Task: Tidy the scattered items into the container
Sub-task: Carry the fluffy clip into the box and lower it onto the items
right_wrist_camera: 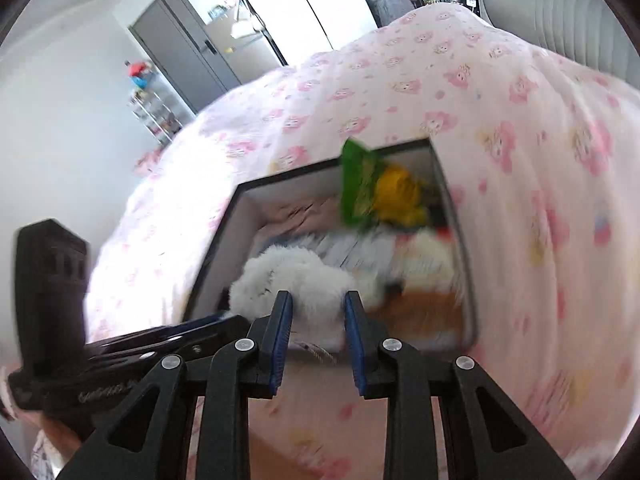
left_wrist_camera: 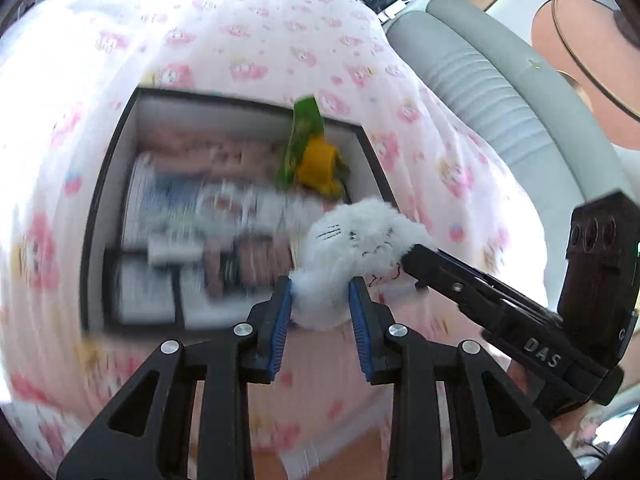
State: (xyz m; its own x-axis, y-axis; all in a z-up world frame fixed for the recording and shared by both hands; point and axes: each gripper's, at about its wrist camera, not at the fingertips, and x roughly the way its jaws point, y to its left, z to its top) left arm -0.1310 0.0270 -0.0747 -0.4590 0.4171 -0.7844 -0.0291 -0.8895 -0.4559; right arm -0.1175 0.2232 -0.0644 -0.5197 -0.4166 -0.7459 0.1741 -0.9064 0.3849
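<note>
Both grippers, left gripper [left_wrist_camera: 320, 300] and right gripper [right_wrist_camera: 318, 308], pinch the fluffy white plush toy [left_wrist_camera: 356, 256] over the near rim of the black-edged white box [left_wrist_camera: 96, 216]; carry it inward, then spread both together.

Green packet [left_wrist_camera: 304, 140] stands above the crowded box [left_wrist_camera: 100, 216]; surrounding bedspread [left_wrist_camera: 240, 40] lies open.

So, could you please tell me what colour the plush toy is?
White, with dark stitched whiskers; the plush toy shows best in the left wrist view.
</note>
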